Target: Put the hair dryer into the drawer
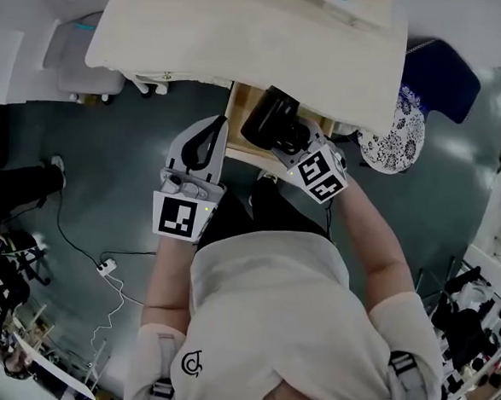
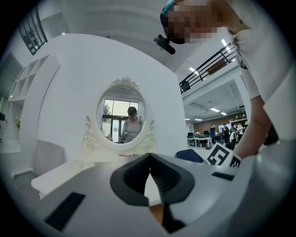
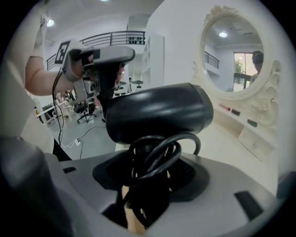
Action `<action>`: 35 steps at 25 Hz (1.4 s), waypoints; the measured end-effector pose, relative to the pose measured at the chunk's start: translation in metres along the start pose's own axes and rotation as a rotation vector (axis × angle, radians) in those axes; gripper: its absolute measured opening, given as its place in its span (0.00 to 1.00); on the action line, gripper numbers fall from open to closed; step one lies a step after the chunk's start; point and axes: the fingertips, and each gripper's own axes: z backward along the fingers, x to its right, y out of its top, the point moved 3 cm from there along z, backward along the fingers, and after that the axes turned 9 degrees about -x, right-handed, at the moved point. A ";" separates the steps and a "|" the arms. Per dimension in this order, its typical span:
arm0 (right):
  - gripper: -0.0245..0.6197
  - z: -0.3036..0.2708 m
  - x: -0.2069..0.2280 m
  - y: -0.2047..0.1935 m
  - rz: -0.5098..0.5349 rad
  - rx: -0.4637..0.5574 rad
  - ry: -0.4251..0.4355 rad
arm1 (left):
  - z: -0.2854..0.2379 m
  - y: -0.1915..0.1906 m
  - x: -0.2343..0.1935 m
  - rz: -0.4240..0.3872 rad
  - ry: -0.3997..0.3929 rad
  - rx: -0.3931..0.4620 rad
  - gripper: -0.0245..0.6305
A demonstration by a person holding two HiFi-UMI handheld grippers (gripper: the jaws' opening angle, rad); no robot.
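Nearest the head camera are the person's white T-shirt (image 1: 269, 299) and both forearms, which reach forward to the two tongs. On the right tongs (image 1: 291, 138) the jaws are clamped on the handle of a black hair dryer (image 1: 269, 119). In the right gripper view the handle stands between the pads, with the dryer's black cord (image 3: 157, 155) looped round it just above the jaws. The barrel lies crosswise over them, bulky and glossy.

The left tongs (image 1: 215, 124) hold nothing. In the left gripper view their dark pads meet at the tips, with only a narrow wedge of gap lower down. They sit just to the left of the right tongs, near the dryer but apart from it. Each tool carries its marker cube (image 1: 183, 217) at the end nearer the person.

Below the dryer, and between the two pairs of jaws as seen from the head, an open drawer (image 1: 237, 117) shows its wooden inside. The dryer is over that opening; whether it touches the drawer's floor I cannot tell.

Beyond the tips of both tongs spreads the cream top of a dressing table (image 1: 245, 32). Its oval mirror (image 2: 121, 118), in an ornate white frame, stands straight ahead of the left tongs and off to the right of the right tongs. A dark blue chair (image 1: 439, 75) sits to the right of the right tongs.
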 end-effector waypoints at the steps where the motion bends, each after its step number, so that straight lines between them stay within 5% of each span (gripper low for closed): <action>1: 0.42 -0.011 -0.001 -0.006 0.008 -0.028 0.018 | 0.000 -0.005 -0.002 0.005 0.005 -0.007 0.06; 14: 0.42 -0.112 -0.017 -0.071 0.124 -0.359 0.254 | -0.002 -0.061 -0.024 0.086 0.020 -0.102 0.06; 25: 0.42 -0.152 -0.019 -0.110 0.048 -0.530 0.254 | -0.002 -0.082 -0.027 0.094 -0.008 -0.156 0.06; 35: 0.46 -0.160 -0.021 -0.120 0.032 -0.561 0.242 | 0.007 -0.093 -0.028 0.107 -0.023 -0.176 0.06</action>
